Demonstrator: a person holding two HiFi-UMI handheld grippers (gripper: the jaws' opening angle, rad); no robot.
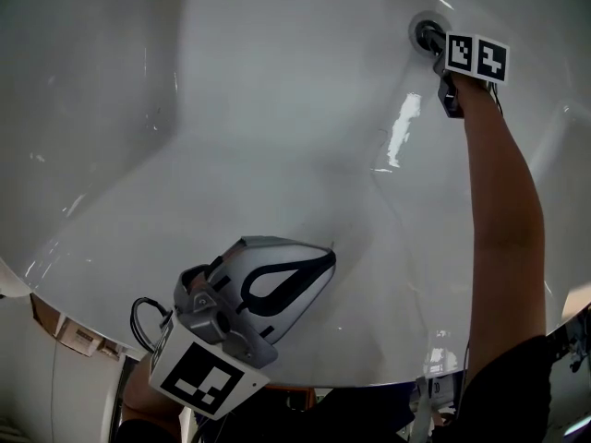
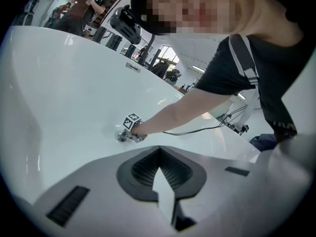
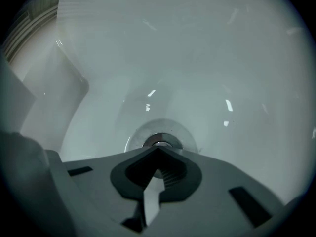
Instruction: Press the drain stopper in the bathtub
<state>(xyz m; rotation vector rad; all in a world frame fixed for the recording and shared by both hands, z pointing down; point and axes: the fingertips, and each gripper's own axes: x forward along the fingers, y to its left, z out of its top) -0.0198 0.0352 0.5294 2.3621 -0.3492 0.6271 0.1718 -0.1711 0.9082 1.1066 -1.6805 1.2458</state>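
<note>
White bathtub (image 1: 231,109) walls fill the scene, glossy and curved. At the far right of the tub sits the round metal drain stopper (image 1: 425,33). The right gripper (image 3: 158,151), jaws brought together with nothing between them, sets its tip right on the stopper's near edge. The left gripper (image 1: 325,260) hovers over the tub's near slope, jaws likewise together and empty, well apart from the drain.

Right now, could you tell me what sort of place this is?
Likely a lab or workshop, not a home bathroom: a white bathtub, its drain stopper, strip lights and equipment beyond.
</note>
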